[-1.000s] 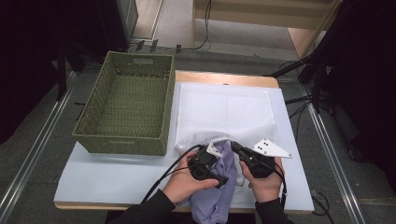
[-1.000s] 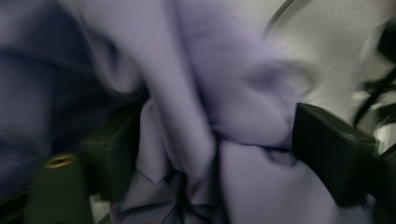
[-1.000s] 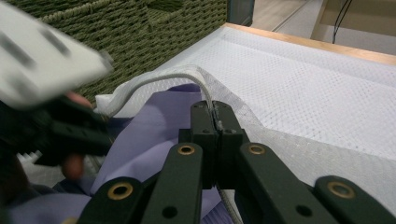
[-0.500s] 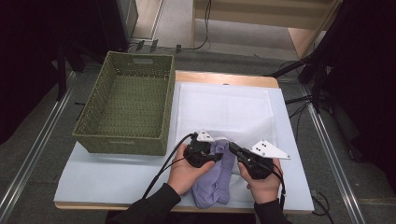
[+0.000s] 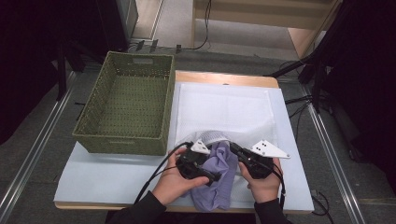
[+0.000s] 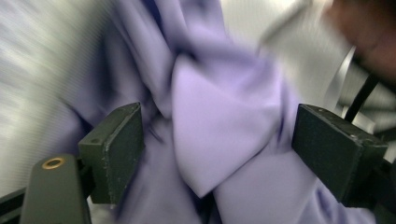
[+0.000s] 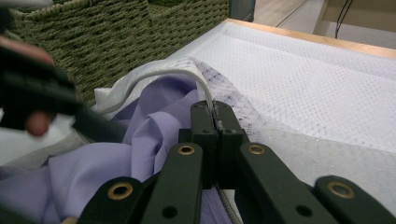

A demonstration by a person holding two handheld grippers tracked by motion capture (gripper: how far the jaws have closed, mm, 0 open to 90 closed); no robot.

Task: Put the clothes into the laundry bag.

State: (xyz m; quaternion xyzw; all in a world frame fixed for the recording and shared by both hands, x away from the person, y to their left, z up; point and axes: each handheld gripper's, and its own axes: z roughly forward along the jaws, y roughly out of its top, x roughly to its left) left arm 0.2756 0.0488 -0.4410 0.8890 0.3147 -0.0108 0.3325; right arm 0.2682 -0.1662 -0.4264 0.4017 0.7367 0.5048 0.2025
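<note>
On the table (image 5: 116,179), near edge: the work is done here, in front of the green basket (image 5: 123,109).
Mesh bag (image 5: 224,112): it is laid flat on the table; its opening rim is lifted at the near end and is seen as a white arch above the cloth.
Cloth (image 5: 219,179): lilac, half a second ago it was spread flatter toward the near edge; now it is bunched higher, its upper end at the bag mouth, its lower end on the table.
Right gripper (image 7: 215,122): jaws are pressed together on the bag rim, so the mouth is kept open.
Left gripper (image 6: 217,149): jaws have just been opening; cloth is between them, but it is not pinched.
Meaning: the cloth was likely pushed in a little and released; a new, lower grip is probably needed.
</note>
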